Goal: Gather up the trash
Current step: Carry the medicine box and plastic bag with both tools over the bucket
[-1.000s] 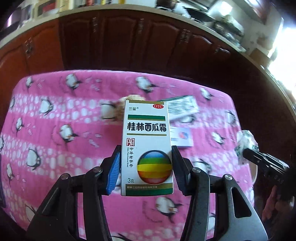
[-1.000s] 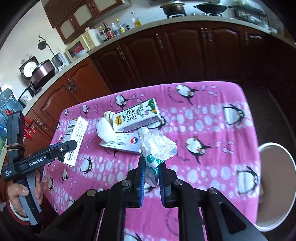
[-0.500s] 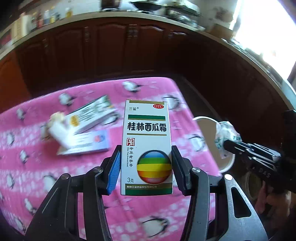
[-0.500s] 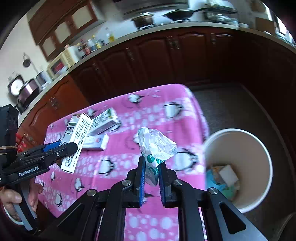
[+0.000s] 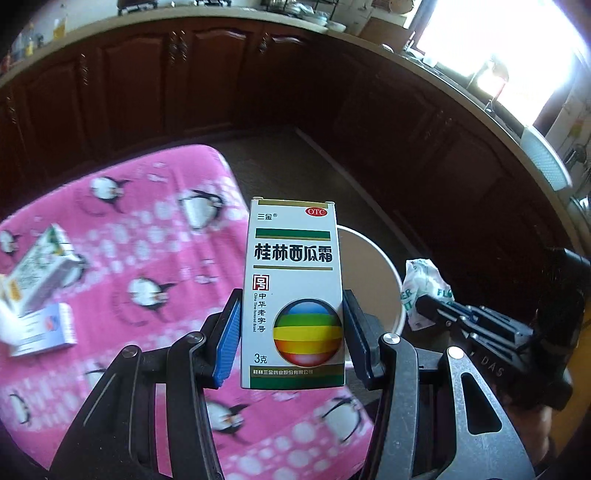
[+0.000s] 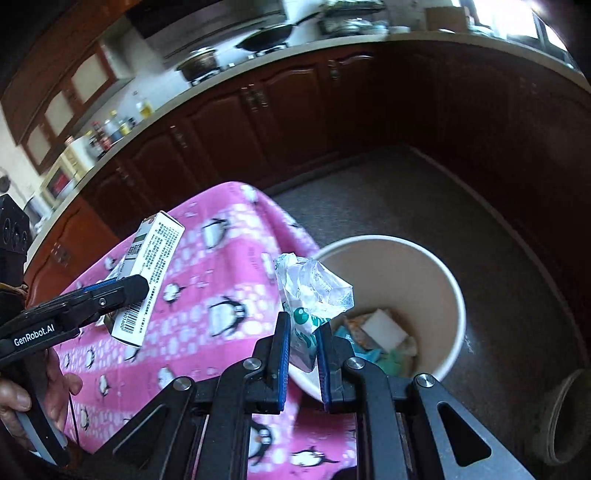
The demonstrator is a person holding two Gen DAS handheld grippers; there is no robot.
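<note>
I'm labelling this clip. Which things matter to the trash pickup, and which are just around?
Job:
medicine box in left gripper
crumpled wrapper in right gripper
trash bucket
cartons on the table

Just around:
pink penguin tablecloth
wok
cabinets

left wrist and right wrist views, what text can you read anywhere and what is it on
"三金", "OTC", "桂林西瓜霜", "中华老字号", "3克": front of the medicine box held in the left gripper.
"GenRobot.AI": left gripper body, right wrist view.
"DAS": right gripper body, left wrist view.
Box back print, barcode digits, plastic wrapper lettering, table cartons: too small or blurred.
</note>
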